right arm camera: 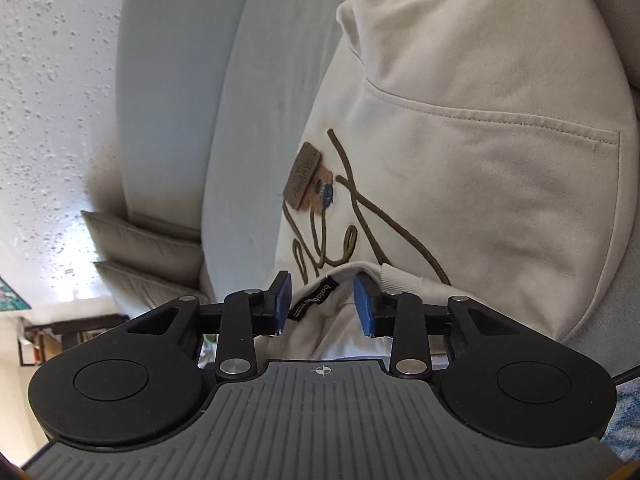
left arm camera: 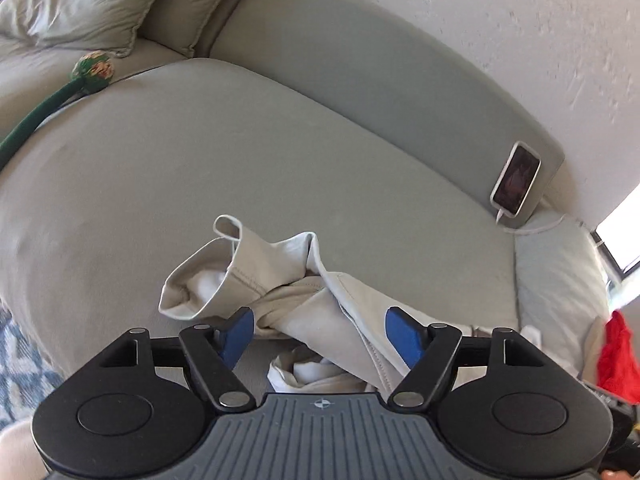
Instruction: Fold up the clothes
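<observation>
My left gripper (left arm camera: 320,334) is hanging released over the cream hoodie's (left arm camera: 280,292) twisted sleeves lying between its fingers on the sofa (left arm camera: 200,168), while my right gripper (right arm camera: 322,304) is straddling the collar (right arm camera: 340,280), seemingly unclenched.

Home living room.
Indicated by grey sofa (left arm camera: 280,152) with cushion (left arm camera: 80,0), phone (left arm camera: 516,178) charging against the backrest, textured wall (left arm camera: 520,20), patterned rug (left arm camera: 20,360), window (left arm camera: 620,240) at right, and cream hoodie (right arm camera: 460,140) spread on the seat.
</observation>
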A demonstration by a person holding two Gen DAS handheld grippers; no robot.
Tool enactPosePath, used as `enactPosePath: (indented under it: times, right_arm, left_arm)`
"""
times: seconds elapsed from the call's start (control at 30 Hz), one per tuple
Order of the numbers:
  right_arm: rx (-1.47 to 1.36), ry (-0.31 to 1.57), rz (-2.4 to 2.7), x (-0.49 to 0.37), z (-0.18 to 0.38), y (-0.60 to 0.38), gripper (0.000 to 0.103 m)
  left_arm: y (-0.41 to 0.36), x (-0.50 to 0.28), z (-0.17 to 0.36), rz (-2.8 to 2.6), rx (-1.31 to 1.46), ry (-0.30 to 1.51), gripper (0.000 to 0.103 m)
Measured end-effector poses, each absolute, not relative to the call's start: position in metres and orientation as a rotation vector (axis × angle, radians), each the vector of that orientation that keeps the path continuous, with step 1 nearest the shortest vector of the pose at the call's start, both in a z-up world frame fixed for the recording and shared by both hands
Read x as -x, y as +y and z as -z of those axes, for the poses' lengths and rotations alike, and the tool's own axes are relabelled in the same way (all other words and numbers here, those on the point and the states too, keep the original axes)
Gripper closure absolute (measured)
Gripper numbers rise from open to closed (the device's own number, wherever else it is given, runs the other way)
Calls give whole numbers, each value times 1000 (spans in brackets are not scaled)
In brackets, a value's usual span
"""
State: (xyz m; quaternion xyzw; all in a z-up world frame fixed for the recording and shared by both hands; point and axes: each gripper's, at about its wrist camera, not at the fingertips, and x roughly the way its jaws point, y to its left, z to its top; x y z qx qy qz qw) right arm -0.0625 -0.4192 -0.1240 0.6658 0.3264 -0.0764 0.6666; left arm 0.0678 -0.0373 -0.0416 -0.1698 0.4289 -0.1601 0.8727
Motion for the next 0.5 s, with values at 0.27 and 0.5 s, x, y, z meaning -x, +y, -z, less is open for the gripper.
enactPosePath:
  times: [0.27,0.5]
  right_arm:
    - [-1312,767,74,83,100,-409,56]
    - [-1342,738,69,109,113,-421,56]
  left_arm:
    - [-15,-67,61,325,722,907,64]
    - [-25,-88,83,329,938,961,69]
